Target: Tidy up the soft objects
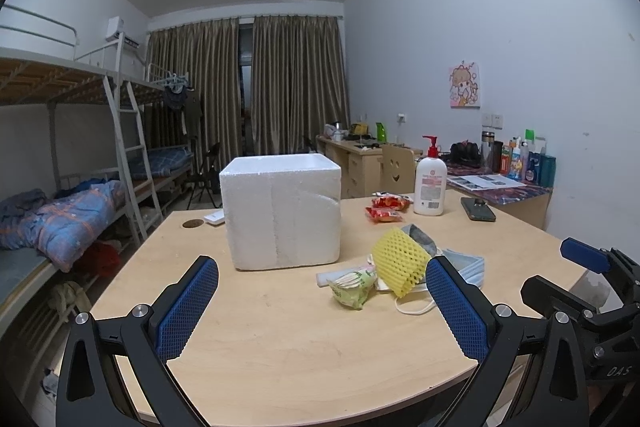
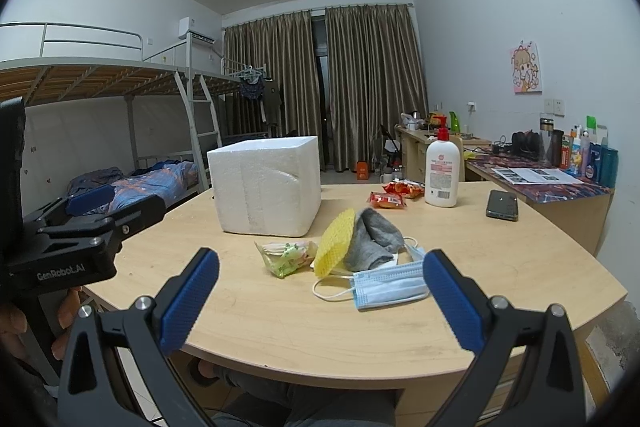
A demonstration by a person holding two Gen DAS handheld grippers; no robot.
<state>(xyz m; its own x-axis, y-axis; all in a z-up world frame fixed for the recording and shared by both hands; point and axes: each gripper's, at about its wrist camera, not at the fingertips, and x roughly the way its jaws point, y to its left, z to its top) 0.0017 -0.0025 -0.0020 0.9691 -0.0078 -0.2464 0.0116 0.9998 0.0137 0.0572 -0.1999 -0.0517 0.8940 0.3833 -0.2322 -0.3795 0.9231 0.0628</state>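
Both grippers, left gripper [image 1: 322, 297] and right gripper [image 2: 320, 293], gape wide and empty; pinch the face mask [image 2: 390, 285] at lower centre by its pleated middle, then lift toward the foam box [image 2: 266, 185]

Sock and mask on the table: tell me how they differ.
The sock is grey, thick and bunched in a heap; the mask is pale blue, thin, pleated and lies flat. The mask has white ear loops; the sock has none. The sock leans against the yellow foam net, with the mask nearer the table edge. Both are soft and ungripped.
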